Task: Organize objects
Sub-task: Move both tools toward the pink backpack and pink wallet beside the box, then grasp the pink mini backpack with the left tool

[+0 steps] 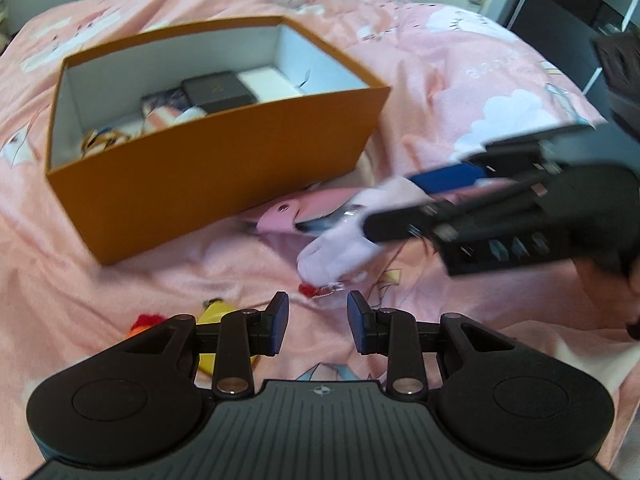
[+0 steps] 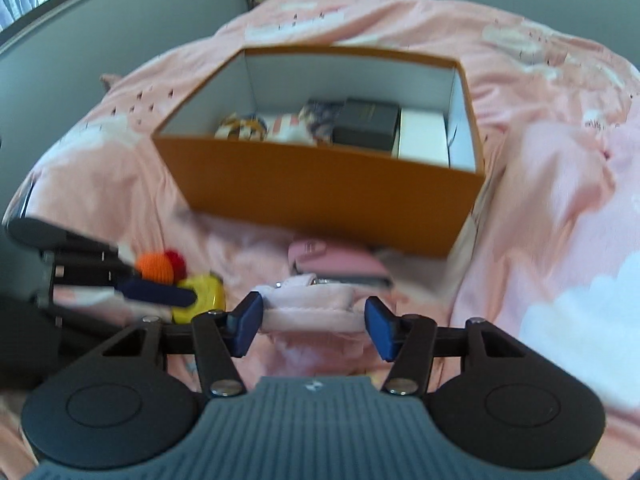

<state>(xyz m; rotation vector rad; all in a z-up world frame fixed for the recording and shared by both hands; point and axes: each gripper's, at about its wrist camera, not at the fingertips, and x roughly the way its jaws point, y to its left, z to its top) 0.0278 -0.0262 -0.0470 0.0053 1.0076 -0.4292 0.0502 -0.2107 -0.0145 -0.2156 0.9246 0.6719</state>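
On the bed (image 2: 560, 160) with the pink cover stands an orange box (image 1: 224, 160), open on top, and inside it lie a black case (image 2: 366, 124), a white box (image 2: 422, 140) and some printed packets. The right claw (image 2: 314, 322) has its two blue pads spread apart around a pale pink plush pouch (image 2: 308, 312) that lies just in front of the box, next to a pink wallet (image 2: 340, 266); I cannot tell whether the pads touch it. The left claw (image 1: 318, 322) is released and holds nothing, and near it on the cover lie a yellow toy (image 2: 204, 292) with orange and red pompoms (image 2: 160, 266).
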